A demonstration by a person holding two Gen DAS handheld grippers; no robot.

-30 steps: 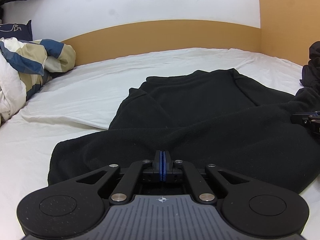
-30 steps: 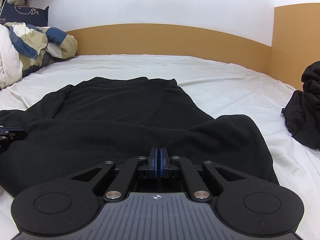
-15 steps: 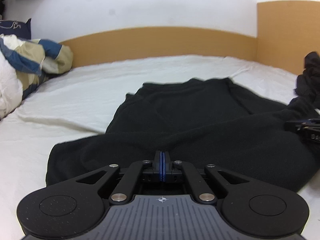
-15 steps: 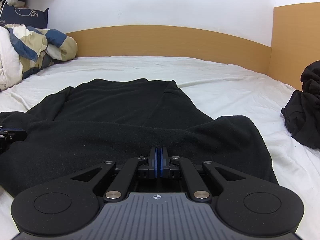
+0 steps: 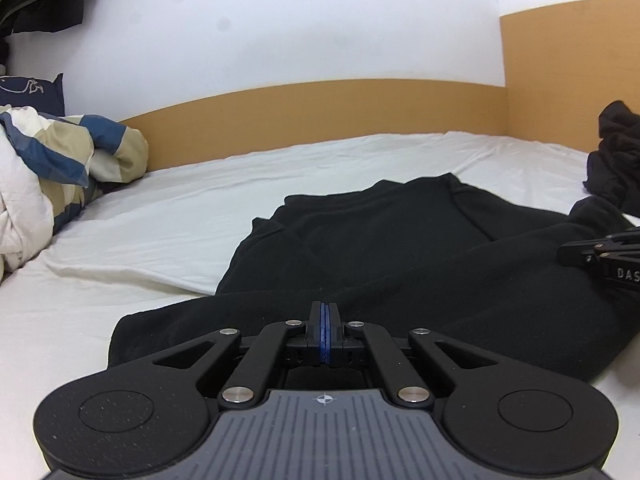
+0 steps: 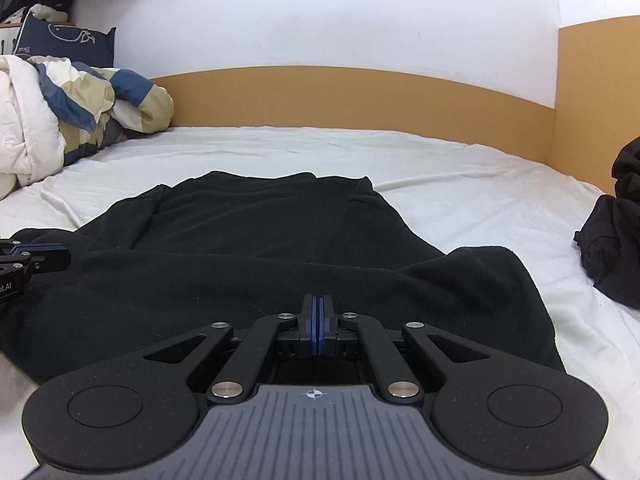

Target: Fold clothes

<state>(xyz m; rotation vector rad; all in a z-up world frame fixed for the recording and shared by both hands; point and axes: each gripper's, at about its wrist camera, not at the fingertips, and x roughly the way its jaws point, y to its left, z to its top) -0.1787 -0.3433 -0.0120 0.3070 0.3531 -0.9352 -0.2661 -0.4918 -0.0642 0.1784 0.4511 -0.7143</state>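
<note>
- Left wrist view: black garment point(image 5: 400, 264) spread on white bed point(image 5: 132, 236), near hem just before both grippers.
- Left gripper point(image 5: 325, 336) and right gripper point(image 6: 316, 330): jaws closed; cloth between pads not discernible.
- Step, judged: fold from near hem; next, lift both evenly toward far edge.

1. Garment point(image 5: 400, 264) lies spread on the bed sheet point(image 5: 160, 240), centre.
2. Quilt point(image 5: 48, 160) bunched at left, pillow point(image 6: 68, 42) behind it.
3. Clothes heap point(image 6: 616, 232) at right.
4. Headboard point(image 6: 340, 96) behind all.
</note>
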